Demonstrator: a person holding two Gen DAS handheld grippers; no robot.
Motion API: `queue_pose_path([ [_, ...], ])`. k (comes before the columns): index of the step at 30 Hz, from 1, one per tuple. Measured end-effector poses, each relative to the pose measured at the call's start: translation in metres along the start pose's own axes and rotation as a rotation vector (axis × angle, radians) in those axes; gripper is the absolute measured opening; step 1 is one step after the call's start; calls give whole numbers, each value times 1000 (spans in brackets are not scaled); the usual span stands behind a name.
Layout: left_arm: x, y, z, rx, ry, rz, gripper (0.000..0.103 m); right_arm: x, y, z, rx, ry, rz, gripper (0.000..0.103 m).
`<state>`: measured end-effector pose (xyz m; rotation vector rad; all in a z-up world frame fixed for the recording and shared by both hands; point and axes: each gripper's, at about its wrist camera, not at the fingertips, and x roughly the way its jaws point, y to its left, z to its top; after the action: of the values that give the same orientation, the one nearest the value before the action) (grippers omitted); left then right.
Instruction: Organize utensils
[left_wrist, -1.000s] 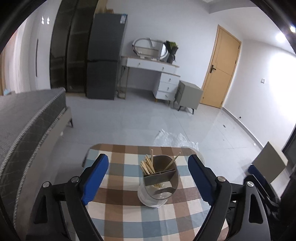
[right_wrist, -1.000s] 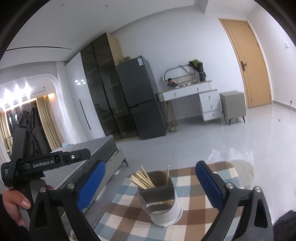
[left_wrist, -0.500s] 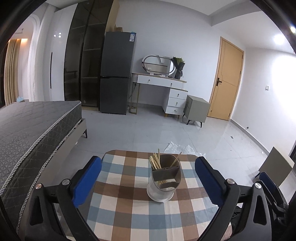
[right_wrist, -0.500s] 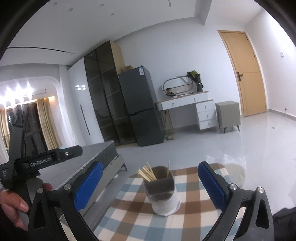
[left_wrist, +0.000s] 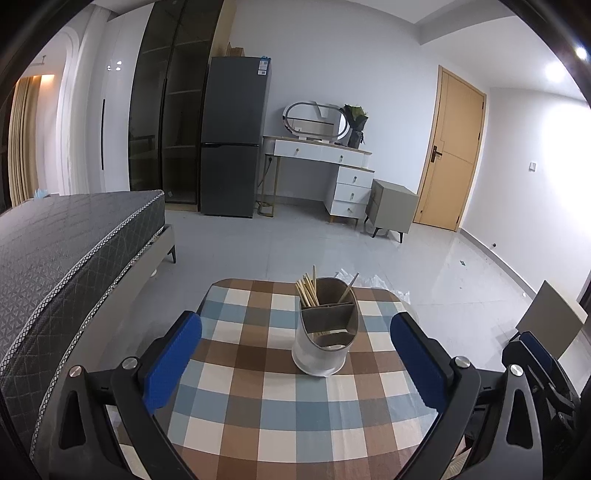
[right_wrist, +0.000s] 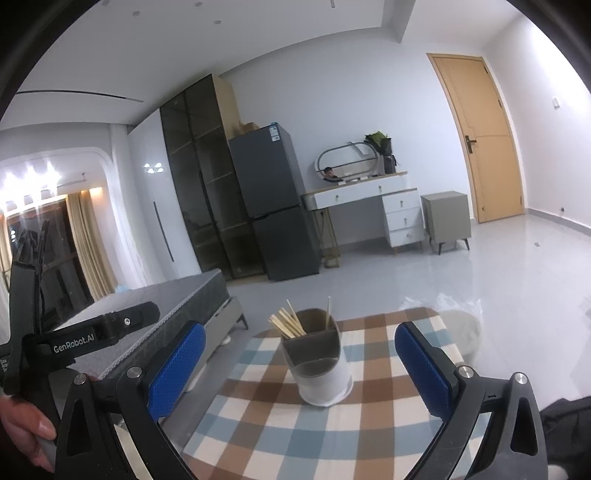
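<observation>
A white and grey utensil holder with divided compartments stands on the checked tablecloth. Several wooden chopsticks stand in its far left compartment and one stick in the far right one. The holder also shows in the right wrist view with the chopsticks. My left gripper is open and empty, held back from the holder. My right gripper is open and empty, also short of the holder. The left gripper's body shows at the left of the right wrist view.
The small table is surrounded by grey tiled floor. A grey bed stands close on the left. A dark fridge, a white dresser and a wooden door line the far wall. Crumpled plastic lies beyond the table.
Both grippers have drawn back and risen away from the holder, which now looks smaller and farther. Both stayed open and empty.
</observation>
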<state>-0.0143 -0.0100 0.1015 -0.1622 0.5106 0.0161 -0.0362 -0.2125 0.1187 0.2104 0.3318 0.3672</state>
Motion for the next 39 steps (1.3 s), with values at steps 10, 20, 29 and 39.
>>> queue_pose_path([
  [10,-2,0,-9,-4,23,-6,100,-2,0,-1,-5,-3,-2,103],
  [20,-6,2,-11,-7,12,6,100,-1,-1,-2,0,2,-5,103],
  [29,-8,1,-12,-13,6,15,100,-4,-5,-4,6,-2,-7,103],
  [39,-8,3,-14,-11,7,27,100,-6,-8,-5,32,4,0,103],
])
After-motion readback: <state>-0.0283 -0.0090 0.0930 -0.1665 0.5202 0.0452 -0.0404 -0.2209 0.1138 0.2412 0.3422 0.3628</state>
